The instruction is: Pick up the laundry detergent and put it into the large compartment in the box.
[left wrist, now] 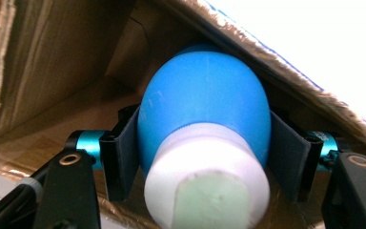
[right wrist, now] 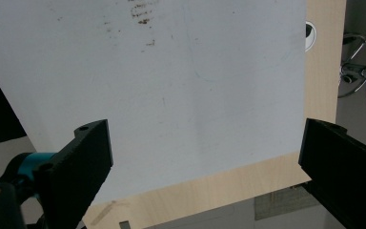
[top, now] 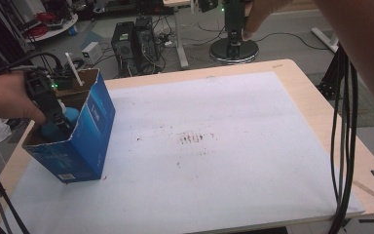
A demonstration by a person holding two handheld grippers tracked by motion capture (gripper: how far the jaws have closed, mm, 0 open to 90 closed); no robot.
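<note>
The table (top: 316,117) was the biggest thing, a pale wood top. A big white mat (top: 214,146) lay on it and covered most of it. The mat had some small brown marks (top: 192,138) near its middle.

A blue box (top: 90,141) stood on the left end of the mat. It leaned a bit and its top was open. Inside, the box was plain brown card (left wrist: 52,57).

My left hand (top: 2,105) came in from the left side and held my left gripper (top: 61,129). That gripper pointed down into the open box.

In the box was a blue ball-shaped bottle (left wrist: 205,105) with a white cap (left wrist: 207,183). In the left gripper view the cap pointed at the camera and the round blue part pointed deeper into the box. My two black jaws sat one on each side of the blue part, right up against it. They looked like they touched it, but I could not tell if they squeezed it.

My right arm (top: 360,44) was up high at the top right. Black cables (top: 343,146) hung down from it past the right edge of the table.

My right gripper (right wrist: 205,162) was wide open with nothing in it. It looked down on the mat and the table edge from above.
</note>
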